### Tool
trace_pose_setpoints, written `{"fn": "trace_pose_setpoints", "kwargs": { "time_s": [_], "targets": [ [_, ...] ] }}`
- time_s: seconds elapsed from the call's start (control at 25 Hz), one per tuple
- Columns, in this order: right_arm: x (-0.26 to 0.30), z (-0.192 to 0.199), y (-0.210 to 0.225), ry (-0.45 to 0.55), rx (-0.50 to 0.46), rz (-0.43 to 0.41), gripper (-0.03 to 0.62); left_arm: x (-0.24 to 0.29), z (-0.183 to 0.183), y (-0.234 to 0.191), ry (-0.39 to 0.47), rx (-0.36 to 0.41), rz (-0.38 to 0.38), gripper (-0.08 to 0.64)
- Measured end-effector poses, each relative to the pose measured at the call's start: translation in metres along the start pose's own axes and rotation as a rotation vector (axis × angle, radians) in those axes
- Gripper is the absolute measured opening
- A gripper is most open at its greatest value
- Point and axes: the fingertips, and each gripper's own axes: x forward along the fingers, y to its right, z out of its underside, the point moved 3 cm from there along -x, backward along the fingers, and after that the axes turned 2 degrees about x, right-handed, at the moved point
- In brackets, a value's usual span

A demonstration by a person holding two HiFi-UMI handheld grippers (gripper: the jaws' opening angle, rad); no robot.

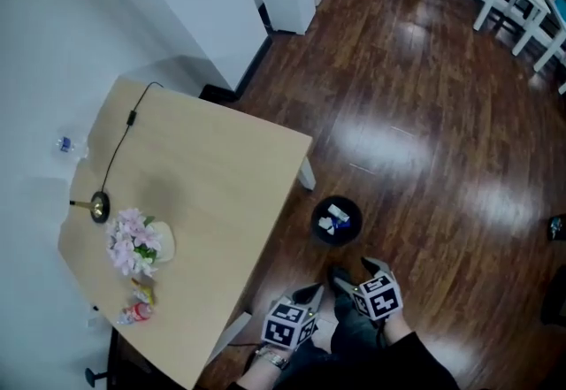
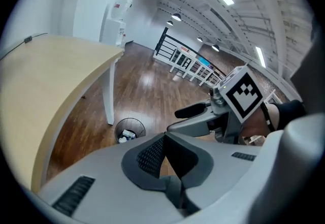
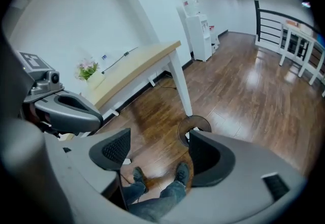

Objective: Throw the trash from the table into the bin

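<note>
Two small bits of trash (image 1: 137,310) lie on the table (image 1: 221,167), near its end at 7 o'clock in the head view, just past the flowers (image 1: 131,242). Both grippers hang over the floor (image 1: 424,114), off the table. From the left gripper (image 1: 310,294) the trash lies at 9 o'clock, well apart, with the table edge in between. The right gripper (image 1: 360,271) is further off, so I think the left one should go for it. The bin (image 1: 317,229) stands on the floor by the table leg (image 1: 306,174), near both grippers. It is at about 12 o'clock from the left one and 11 o'clock from the right one. It has some white bits in it already. The left gripper's jaws are closed, tips together, with nothing in them, so they must open before they can grab. The right gripper's jaws are wide apart and hold nothing; only floor and the person's shoes (image 3: 182,171) show between them. The trash is too small to tell which way its long side runs. Only the head view shows the trash. The left gripper view shows just bare table top and the bin. The right gripper view shows the flowers at about 10 o'clock, but no trash.
</note>
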Motion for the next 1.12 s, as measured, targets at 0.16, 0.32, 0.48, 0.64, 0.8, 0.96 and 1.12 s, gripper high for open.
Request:
{"fn": "trace_pose_setpoints", "kwargs": {
  "time_s": [0.16, 0.32, 0.48, 0.64, 0.8, 0.96, 1.12],
  "targets": [
    [-0.023, -0.001, -0.041, 0.002, -0.045, -0.029, 0.368, -0.048, 0.009, 0.002, 0.057, -0.039, -0.028, 0.0],
    [-0.035, -0.007, -0.092, -0.024, -0.14, -0.085, 0.368, -0.108, 0.023, 0.002, 0.129, -0.052, -0.052, 0.0],
    [-0.034, -0.015, -0.153, -0.045, -0.267, -0.152, 0.368, -0.164, 0.053, -0.014, 0.189, -0.114, -0.123, 0.0],
    [-0.01, -0.009, -0.225, -0.072, -0.401, -0.221, 0.368, -0.217, 0.096, -0.043, 0.274, -0.183, -0.209, 0.0],
    [0.007, 0.001, -0.297, -0.102, -0.533, -0.276, 0.368, -0.267, 0.141, -0.066, 0.346, -0.259, -0.281, 0.0],
    [0.021, 0.015, -0.359, -0.129, -0.667, -0.324, 0.367, -0.305, 0.179, -0.089, 0.418, -0.319, -0.333, 0.0],
    [0.033, 0.028, -0.41, -0.137, -0.766, -0.334, 0.366, -0.342, 0.213, -0.108, 0.485, -0.356, -0.374, 0.0]
  ]
}}
